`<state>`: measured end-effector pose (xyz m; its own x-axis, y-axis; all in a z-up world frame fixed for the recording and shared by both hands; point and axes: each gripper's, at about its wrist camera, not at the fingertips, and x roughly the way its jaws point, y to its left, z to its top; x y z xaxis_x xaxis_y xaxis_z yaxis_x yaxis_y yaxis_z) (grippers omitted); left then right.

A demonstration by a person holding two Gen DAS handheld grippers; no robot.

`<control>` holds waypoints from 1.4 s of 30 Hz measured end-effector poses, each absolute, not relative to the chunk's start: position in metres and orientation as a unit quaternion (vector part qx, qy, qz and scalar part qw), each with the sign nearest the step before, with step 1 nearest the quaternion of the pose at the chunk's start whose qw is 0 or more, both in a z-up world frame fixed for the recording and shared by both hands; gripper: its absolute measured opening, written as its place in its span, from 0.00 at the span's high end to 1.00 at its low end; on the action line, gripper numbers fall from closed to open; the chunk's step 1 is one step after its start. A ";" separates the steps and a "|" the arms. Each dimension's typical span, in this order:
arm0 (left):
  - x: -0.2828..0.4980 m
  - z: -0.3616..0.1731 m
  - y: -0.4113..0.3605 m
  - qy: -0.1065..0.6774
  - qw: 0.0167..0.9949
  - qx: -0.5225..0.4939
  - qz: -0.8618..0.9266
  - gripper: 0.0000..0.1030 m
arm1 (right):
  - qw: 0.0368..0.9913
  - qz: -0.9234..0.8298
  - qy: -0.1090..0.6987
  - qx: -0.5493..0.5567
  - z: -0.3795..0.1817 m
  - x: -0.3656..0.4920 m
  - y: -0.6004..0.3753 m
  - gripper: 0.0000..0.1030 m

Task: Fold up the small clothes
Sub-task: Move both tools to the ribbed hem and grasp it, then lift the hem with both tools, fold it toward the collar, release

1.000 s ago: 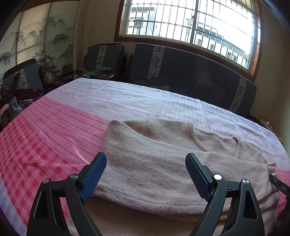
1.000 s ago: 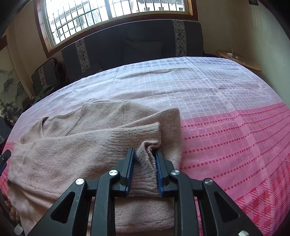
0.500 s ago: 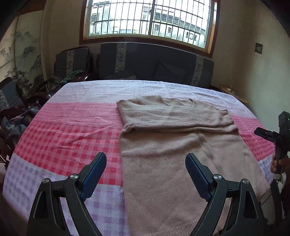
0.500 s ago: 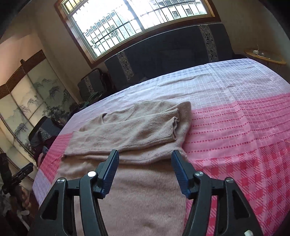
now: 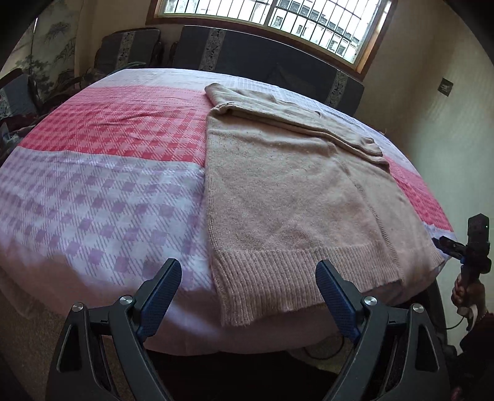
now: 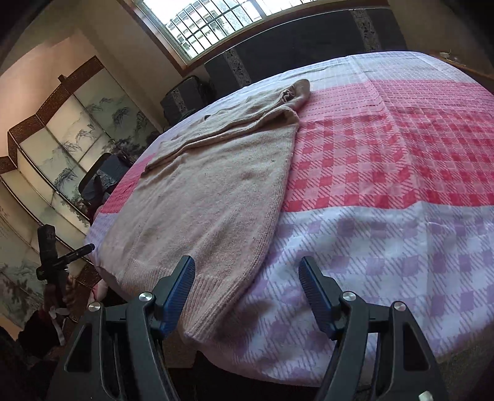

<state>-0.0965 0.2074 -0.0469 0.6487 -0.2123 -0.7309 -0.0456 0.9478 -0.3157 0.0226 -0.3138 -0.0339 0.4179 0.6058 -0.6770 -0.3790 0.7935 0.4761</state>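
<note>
A beige knitted sweater (image 5: 287,191) lies flat on the pink and lilac checked cloth (image 5: 102,197), both sleeves folded across its chest at the far end. Its ribbed hem (image 5: 265,277) hangs over the near edge. My left gripper (image 5: 247,266) stands open just short of the hem's left corner, touching nothing. In the right wrist view the sweater (image 6: 210,191) runs away to the upper left. My right gripper (image 6: 246,262) is opening its jaws above the hem's right corner (image 6: 216,305), which shows between the fingers without being pressed. Each view catches the other gripper at its side.
Dark cushioned seats (image 5: 259,55) line the wall under a barred window (image 5: 278,18). A painted folding screen (image 6: 61,129) stands to the left. The cloth drops off at the near edge (image 5: 216,336). A hand (image 5: 466,290) holds the right gripper at the sweater's right corner.
The right gripper has let go of the sleeve cuff, which now lies across the chest. Both grippers have drawn back from the sleeves to the hem at the near edge.
</note>
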 end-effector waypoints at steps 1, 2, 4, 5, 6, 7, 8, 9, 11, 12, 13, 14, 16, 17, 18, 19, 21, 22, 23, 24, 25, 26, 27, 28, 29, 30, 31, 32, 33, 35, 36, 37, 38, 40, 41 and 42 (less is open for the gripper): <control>-0.098 -0.051 0.208 0.417 0.891 -0.171 -0.058 0.15 | 0.832 0.302 0.448 0.128 -0.035 0.018 -0.312 0.34; -0.097 -0.056 0.209 0.423 0.885 -0.184 -0.066 0.19 | 0.829 0.308 0.448 0.128 -0.036 0.015 -0.309 0.34; -0.099 -0.057 0.206 0.420 0.887 -0.181 -0.067 0.25 | 0.833 0.306 0.447 0.113 -0.035 0.009 -0.302 0.34; -0.098 -0.058 0.205 0.425 0.884 -0.183 -0.073 0.31 | 0.832 0.306 0.449 0.111 -0.034 0.008 -0.300 0.34; -0.097 -0.057 0.205 0.424 0.884 -0.183 -0.073 0.31 | 0.828 0.309 0.454 0.115 -0.034 0.008 -0.299 0.38; -0.098 -0.057 0.204 0.424 0.884 -0.185 -0.074 0.31 | 0.823 0.310 0.460 0.121 -0.036 0.010 -0.297 0.49; -0.099 -0.057 0.204 0.424 0.883 -0.186 -0.075 0.31 | 0.821 0.307 0.466 0.126 -0.038 0.009 -0.296 0.56; -0.099 -0.057 0.204 0.423 0.883 -0.188 -0.079 0.31 | 0.818 0.303 0.470 0.134 -0.039 0.010 -0.297 0.64; -0.102 -0.057 0.204 0.423 0.881 -0.191 -0.086 0.31 | 0.807 0.306 0.480 0.157 -0.044 0.012 -0.299 0.73; -0.102 -0.057 0.206 0.423 0.881 -0.194 -0.085 0.31 | 0.802 0.308 0.484 0.165 -0.046 0.012 -0.299 0.78; -0.104 -0.057 0.208 0.421 0.882 -0.198 -0.078 0.31 | 0.798 0.310 0.487 0.172 -0.047 0.012 -0.299 0.80; -0.107 -0.056 0.211 0.414 0.885 -0.201 -0.070 0.31 | 0.795 0.313 0.488 0.178 -0.048 0.012 -0.299 0.81; -0.106 -0.058 0.217 0.417 0.884 -0.206 -0.052 0.31 | 0.793 0.316 0.487 0.183 -0.050 0.011 -0.300 0.83; -0.107 -0.058 0.219 0.415 0.883 -0.211 -0.058 0.31 | 0.792 0.319 0.486 0.187 -0.051 0.012 -0.301 0.83; -0.106 -0.058 0.220 0.422 0.878 -0.215 -0.067 0.31 | 0.788 0.322 0.488 0.193 -0.052 0.013 -0.302 0.83; -0.104 -0.058 0.220 0.428 0.873 -0.219 -0.077 0.30 | 0.781 0.329 0.491 0.201 -0.053 0.014 -0.303 0.82; -0.100 -0.061 0.217 0.445 0.856 -0.237 -0.113 0.30 | 0.772 0.339 0.494 0.211 -0.054 0.015 -0.302 0.79; -0.099 -0.062 0.213 0.449 0.855 -0.232 -0.115 0.30 | 0.770 0.342 0.495 0.213 -0.054 0.014 -0.301 0.79; -0.099 -0.061 0.211 0.451 0.856 -0.225 -0.113 0.30 | 0.767 0.346 0.495 0.216 -0.055 0.014 -0.300 0.79; -0.099 -0.061 0.211 0.451 0.855 -0.231 -0.111 0.30 | 0.765 0.349 0.495 0.218 -0.055 0.013 -0.299 0.79; -0.100 -0.062 0.215 0.448 0.853 -0.247 -0.108 0.30 | 0.764 0.350 0.495 0.219 -0.056 0.013 -0.298 0.79; -0.101 -0.062 0.218 0.443 0.851 -0.263 -0.102 0.44 | 0.764 0.351 0.495 0.219 -0.056 0.012 -0.297 0.79; -0.101 -0.062 0.222 0.438 0.850 -0.276 -0.097 0.66 | 0.765 0.350 0.494 0.219 -0.056 0.012 -0.296 0.79; -0.100 -0.065 0.225 0.443 0.843 -0.291 -0.087 0.95 | 0.766 0.348 0.494 0.220 -0.056 0.013 -0.295 0.79; -0.100 -0.068 0.229 0.442 0.838 -0.309 -0.082 0.95 | 0.766 0.347 0.494 0.222 -0.057 0.013 -0.294 0.80; -0.099 -0.071 0.230 0.442 0.833 -0.321 -0.084 0.95 | 0.765 0.347 0.494 0.224 -0.057 0.014 -0.294 0.80; -0.098 -0.072 0.230 0.444 0.831 -0.324 -0.087 0.95 | 0.763 0.347 0.495 0.227 -0.057 0.014 -0.294 0.80; -0.098 -0.071 0.229 0.443 0.832 -0.322 -0.088 0.95 | 0.763 0.345 0.497 0.228 -0.057 0.015 -0.293 0.81; -0.099 -0.070 0.228 0.441 0.833 -0.321 -0.089 0.95 | 0.764 0.343 0.498 0.225 -0.058 0.015 -0.293 0.84; -0.100 -0.068 0.228 0.435 0.837 -0.321 -0.084 0.95 | 0.768 0.334 0.501 0.219 -0.059 0.015 -0.294 0.92; -0.102 -0.066 0.228 0.430 0.840 -0.322 -0.079 0.95 | 0.767 0.335 0.501 0.220 -0.059 0.016 -0.294 0.93; -0.103 -0.064 0.229 0.423 0.843 -0.324 -0.075 0.95 | 0.765 0.335 0.502 0.223 -0.059 0.016 -0.294 0.93; -0.104 -0.060 0.230 0.415 0.845 -0.330 -0.074 0.95 | 0.762 0.340 0.500 0.232 -0.058 0.016 -0.295 0.93; -0.105 -0.047 0.233 0.390 0.850 -0.344 -0.080 0.96 | 0.751 0.358 0.488 0.264 -0.055 0.017 -0.300 0.93; -0.106 -0.038 0.233 0.375 0.856 -0.345 -0.083 0.96 | 0.749 0.362 0.482 0.276 -0.051 0.018 -0.301 0.93; -0.106 -0.027 0.233 0.363 0.864 -0.340 -0.082 0.96 | 0.747 0.365 0.475 0.287 -0.047 0.020 -0.304 0.93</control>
